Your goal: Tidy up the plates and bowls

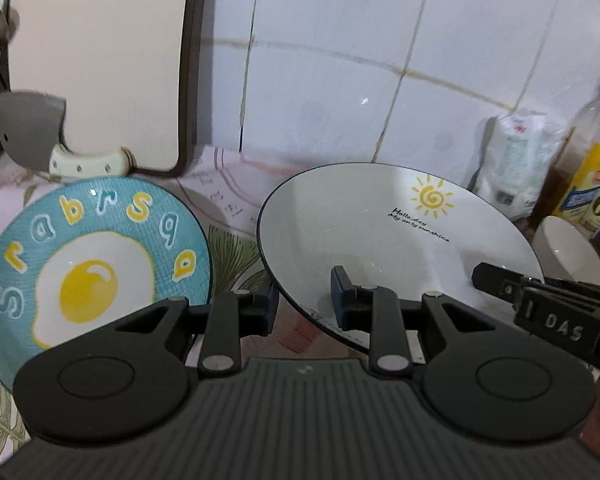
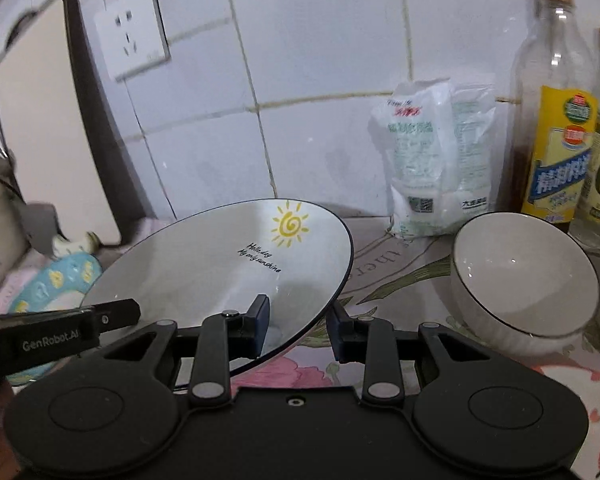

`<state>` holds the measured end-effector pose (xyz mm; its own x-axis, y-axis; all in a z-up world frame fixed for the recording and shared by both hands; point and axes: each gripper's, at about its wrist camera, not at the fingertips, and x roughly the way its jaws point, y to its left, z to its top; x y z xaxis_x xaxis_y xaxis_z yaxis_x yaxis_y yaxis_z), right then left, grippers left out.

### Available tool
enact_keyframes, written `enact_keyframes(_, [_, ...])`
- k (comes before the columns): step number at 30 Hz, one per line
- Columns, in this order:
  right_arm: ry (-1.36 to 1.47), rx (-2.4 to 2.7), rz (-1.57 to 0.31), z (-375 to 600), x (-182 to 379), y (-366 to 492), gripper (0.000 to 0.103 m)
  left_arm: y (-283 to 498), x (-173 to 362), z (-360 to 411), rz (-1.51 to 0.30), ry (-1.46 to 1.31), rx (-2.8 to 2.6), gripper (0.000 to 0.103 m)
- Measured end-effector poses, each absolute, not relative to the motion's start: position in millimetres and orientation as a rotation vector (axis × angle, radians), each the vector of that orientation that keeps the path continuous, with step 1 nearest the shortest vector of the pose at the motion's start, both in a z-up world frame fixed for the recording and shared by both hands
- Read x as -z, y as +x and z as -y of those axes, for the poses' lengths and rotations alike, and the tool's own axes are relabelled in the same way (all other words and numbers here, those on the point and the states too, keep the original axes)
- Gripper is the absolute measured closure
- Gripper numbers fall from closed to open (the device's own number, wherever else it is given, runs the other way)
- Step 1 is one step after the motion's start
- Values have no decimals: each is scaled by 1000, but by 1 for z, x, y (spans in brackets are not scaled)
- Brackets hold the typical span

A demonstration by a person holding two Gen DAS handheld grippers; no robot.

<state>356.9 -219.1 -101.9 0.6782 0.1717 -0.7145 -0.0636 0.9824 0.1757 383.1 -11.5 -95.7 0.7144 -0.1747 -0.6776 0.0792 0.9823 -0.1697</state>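
Observation:
A white plate with a yellow sun and black rim [image 1: 380,240] is held tilted above the counter; it also shows in the right wrist view [image 2: 220,256]. My left gripper [image 1: 305,300] straddles its left rim, one finger inside and one outside. My right gripper [image 2: 296,324] straddles its right rim the same way. Whether either set of fingers presses on the rim is unclear. A blue plate with a fried-egg picture [image 1: 80,264] lies to the left on the counter, and shows in the right wrist view [image 2: 56,280]. A white bowl with a dark rim [image 2: 520,280] sits to the right.
A cutting board [image 1: 100,60] and a cleaver [image 1: 32,132] lean against the tiled wall at the back left. A white bag [image 2: 436,160] and two bottles [image 2: 552,112] stand at the back right. Another pale dish [image 2: 588,420] lies at the near right. A floral cloth [image 2: 396,272] covers the counter.

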Motion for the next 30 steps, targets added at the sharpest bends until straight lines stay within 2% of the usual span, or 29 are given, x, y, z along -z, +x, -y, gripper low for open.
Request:
enact_keyframes(8, [116, -99, -865, 211, 112, 378, 67, 399, 105, 11, -811, -136, 136, 78])
enact_keyframes(14, [198, -111, -996, 229, 124, 390, 67, 401, 111, 12, -892, -130, 152, 77])
enact_keyframes(16, [154, -105, -1020, 227, 126, 391, 66, 397, 109, 14, -915, -91, 132, 70])
enact_keyframes(17, [134, -103, -1005, 226, 124, 388, 58, 391, 105, 15, -908, -60, 102, 61])
enact_keyframes(18, [115, -89, -996, 226, 120, 384, 54, 386, 101, 16, -896, -36, 69, 57])
enact_keyframes(20, [112, -91, -971, 228, 111, 375, 44, 372, 92, 18, -869, 3, 64, 55])
enact_keyframes(26, [143, -187, -911, 239, 75, 335, 41, 335, 69, 18, -860, 57, 87, 48])
enact_keyframes(30, [111, -194, -804, 242, 45, 303, 41, 306, 48, 20, -816, 112, 96, 43])
